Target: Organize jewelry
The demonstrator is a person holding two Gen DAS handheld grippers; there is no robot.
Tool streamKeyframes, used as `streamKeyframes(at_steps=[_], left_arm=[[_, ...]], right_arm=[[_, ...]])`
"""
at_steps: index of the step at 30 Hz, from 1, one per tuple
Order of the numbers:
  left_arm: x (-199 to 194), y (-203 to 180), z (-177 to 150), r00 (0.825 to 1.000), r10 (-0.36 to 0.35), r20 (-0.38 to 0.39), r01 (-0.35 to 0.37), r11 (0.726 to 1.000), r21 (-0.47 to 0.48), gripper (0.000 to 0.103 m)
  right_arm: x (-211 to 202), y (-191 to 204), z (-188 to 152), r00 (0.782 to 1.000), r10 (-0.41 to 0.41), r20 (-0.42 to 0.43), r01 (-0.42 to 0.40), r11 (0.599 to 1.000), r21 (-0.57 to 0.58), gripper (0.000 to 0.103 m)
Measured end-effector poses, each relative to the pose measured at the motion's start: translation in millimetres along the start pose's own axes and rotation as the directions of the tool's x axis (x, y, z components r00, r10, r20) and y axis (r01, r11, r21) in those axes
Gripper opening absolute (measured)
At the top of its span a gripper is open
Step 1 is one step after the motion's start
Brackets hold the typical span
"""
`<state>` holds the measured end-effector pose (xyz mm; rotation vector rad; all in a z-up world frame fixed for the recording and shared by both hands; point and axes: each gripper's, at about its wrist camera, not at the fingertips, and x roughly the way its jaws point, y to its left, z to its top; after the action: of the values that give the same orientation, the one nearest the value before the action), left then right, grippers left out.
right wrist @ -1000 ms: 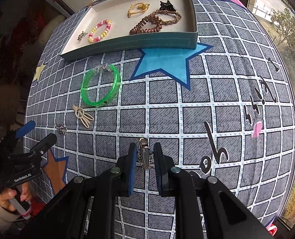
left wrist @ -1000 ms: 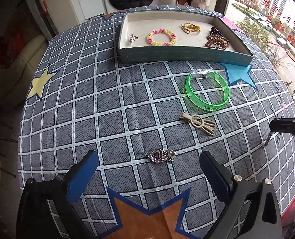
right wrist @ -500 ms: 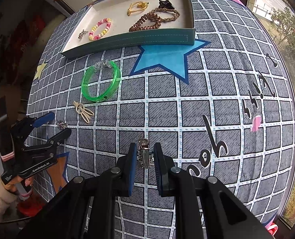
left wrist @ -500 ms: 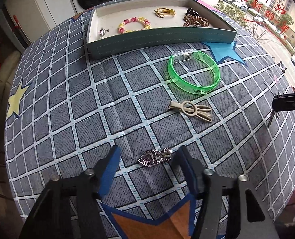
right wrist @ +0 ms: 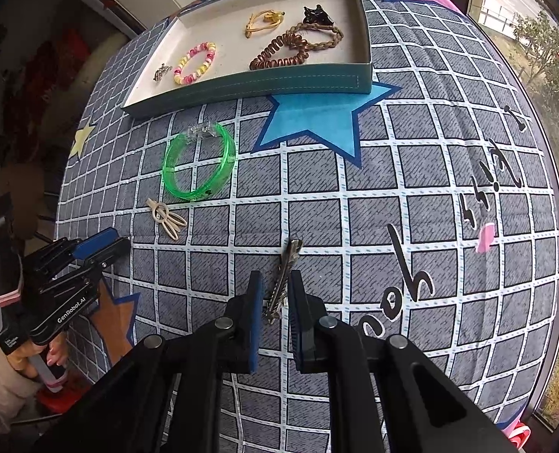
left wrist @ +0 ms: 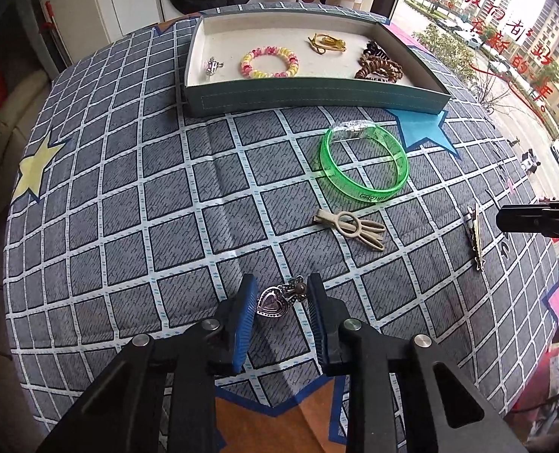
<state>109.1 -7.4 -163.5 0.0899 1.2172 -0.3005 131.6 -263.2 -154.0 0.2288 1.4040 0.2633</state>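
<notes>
Left wrist view: left tool (left wrist: 281,300) low over the grey grid-patterned desk cloth (left wrist: 128,196), blue pads narrowly apart around the silver heart-shaped pendant (left wrist: 274,301) (contact unclear, so mid-grasp by the look of it), with the translucent green plastic bangle (left wrist: 364,168), the beige looped hair clip (left wrist: 351,224) and the shallow teal cardboard tray (left wrist: 309,92) beyond. Right wrist view: right tool (right wrist: 275,290) likewise slightly parted beside the slim dull-metal hair clip (right wrist: 285,273) lying between the pads, apparently not yet pinched. Next, probably: close fully on both, lift, carry to the tray.
</notes>
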Motion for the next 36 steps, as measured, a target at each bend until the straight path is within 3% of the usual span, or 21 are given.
streamKeyframes(at_steps=[5, 9, 10, 11, 13, 16, 18, 20, 21, 23, 26, 36], left_arm=[[-6, -2, 3, 1.000, -0.005, 0.011, 0.005, 1.000, -0.001, 0.040], [-6, -4, 4, 1.000, -0.011, 0.013, 0.011, 1.000, -0.007, 0.040], [-6, -4, 5, 1.000, -0.011, 0.013, 0.011, 1.000, -0.008, 0.040], [-6, -5, 5, 1.000, -0.012, 0.014, 0.012, 1.000, -0.009, 0.040], [-7, -5, 6, 1.000, -0.015, 0.017, 0.016, 1.000, -0.014, 0.040], [-9, -7, 8, 1.000, -0.016, 0.022, 0.016, 1.000, -0.020, 0.040], [-11, -9, 10, 1.000, -0.014, 0.025, 0.015, 1.000, -0.024, 0.040], [-14, -9, 11, 1.000, -0.012, 0.029, 0.013, 1.000, -0.028, 0.040], [-15, -10, 13, 0.999, -0.013, 0.032, 0.014, 0.999, -0.032, 0.040], [-18, -10, 16, 0.999, -0.015, 0.040, 0.017, 0.999, -0.043, 0.040], [-22, -7, 22, 0.998, -0.020, 0.054, 0.024, 0.998, -0.061, 0.040], [-39, -3, 55, 0.994, -0.015, 0.110, 0.022, 0.998, -0.058, 0.040]], right_arm=[[1, 1, 5, 1.000, 0.007, -0.002, -0.007, 1.000, -0.002, 0.014], [9, -9, 4, 0.999, 0.023, -0.034, -0.021, 0.998, 0.064, 0.015], [11, -12, 2, 0.999, 0.028, -0.038, -0.025, 0.996, 0.084, 0.021], [13, -14, 2, 0.999, 0.020, -0.041, -0.016, 0.995, 0.098, 0.038], [17, -15, 1, 0.999, 0.008, -0.033, -0.005, 0.995, 0.101, 0.056], [23, -10, 3, 1.000, -0.008, -0.025, 0.011, 0.996, 0.091, 0.055], [30, -5, 4, 0.999, -0.040, -0.030, 0.043, 0.995, 0.086, 0.052], [38, 0, 6, 0.997, -0.071, -0.040, 0.073, 0.995, 0.073, 0.033], [38, 4, 7, 0.995, -0.097, -0.028, 0.099, 0.994, 0.055, 0.030], [41, 8, 8, 0.992, -0.123, -0.035, 0.124, 0.992, 0.028, 0.011], [37, 5, 10, 0.992, -0.126, -0.018, 0.127, 0.991, 0.042, 0.010], [-7, -6, 44, 0.997, 0.003, 0.080, -0.010, 0.996, 0.091, 0.007]])
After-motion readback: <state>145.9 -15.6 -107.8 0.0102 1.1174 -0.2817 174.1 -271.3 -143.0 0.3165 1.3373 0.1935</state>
